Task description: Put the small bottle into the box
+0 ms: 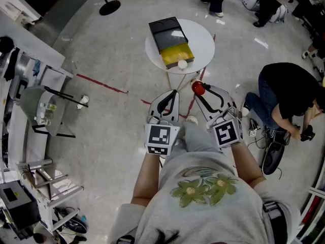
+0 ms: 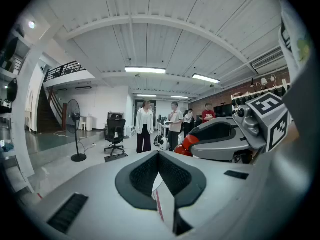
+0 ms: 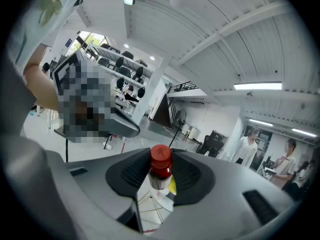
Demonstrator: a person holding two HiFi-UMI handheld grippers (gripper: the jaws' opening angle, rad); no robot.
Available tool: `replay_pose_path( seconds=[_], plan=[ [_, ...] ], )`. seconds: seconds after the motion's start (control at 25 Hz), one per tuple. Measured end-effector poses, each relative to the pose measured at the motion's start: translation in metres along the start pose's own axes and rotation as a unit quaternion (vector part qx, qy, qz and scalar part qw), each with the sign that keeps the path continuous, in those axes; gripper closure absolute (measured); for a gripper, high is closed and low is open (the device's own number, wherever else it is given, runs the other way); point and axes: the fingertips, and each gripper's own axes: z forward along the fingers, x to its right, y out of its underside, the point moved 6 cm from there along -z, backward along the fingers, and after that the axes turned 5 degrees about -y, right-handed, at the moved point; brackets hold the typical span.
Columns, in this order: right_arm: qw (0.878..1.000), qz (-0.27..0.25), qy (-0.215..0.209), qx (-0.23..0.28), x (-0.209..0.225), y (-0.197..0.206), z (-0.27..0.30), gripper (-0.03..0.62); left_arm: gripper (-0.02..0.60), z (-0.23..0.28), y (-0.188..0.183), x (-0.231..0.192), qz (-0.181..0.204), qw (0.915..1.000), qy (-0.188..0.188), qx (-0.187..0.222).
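A small bottle with a red cap (image 1: 197, 88) is pinched between the pads of my right gripper (image 1: 201, 91), held above the floor just short of the round white table (image 1: 203, 42). In the right gripper view the bottle (image 3: 161, 165) stands upright in the jaws of the right gripper (image 3: 160, 181). On the table lies the box (image 1: 170, 40), its black lid folded back and its yellow inside showing. My left gripper (image 1: 172, 96) hangs beside the right one, shut with nothing in it. In the left gripper view the left gripper (image 2: 159, 174) is closed, and the red cap (image 2: 189, 143) shows at the right.
A small white round object (image 1: 182, 64) rests at the box's near end. A person in black (image 1: 287, 93) crouches on the floor at the right. Racks and equipment (image 1: 35, 111) line the left side. Red tape (image 1: 101, 84) marks the floor. A fan base (image 1: 109, 7) stands far left.
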Motion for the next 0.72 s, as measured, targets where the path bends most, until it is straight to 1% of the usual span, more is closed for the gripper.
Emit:
replay_pose_path(
  seconds=[0.32,0.48,0.72],
  plan=[
    [1.000,0.011,-0.002,0.002,0.025,0.015,0.029,0.457,0.581,0.034,0.003,-0.012,0.005,0.9999,0.000,-0.011],
    [1.000,0.015,-0.011,0.003,0.046,0.023,0.057,0.457,0.581,0.060,0.000,-0.032,0.007,0.9998,-0.010,-0.016],
    [0.999,0.014,-0.027,0.007,0.088,0.031,0.109,0.457,0.581,0.112,-0.011,-0.067,0.011,0.9993,-0.028,-0.021]
  ],
)
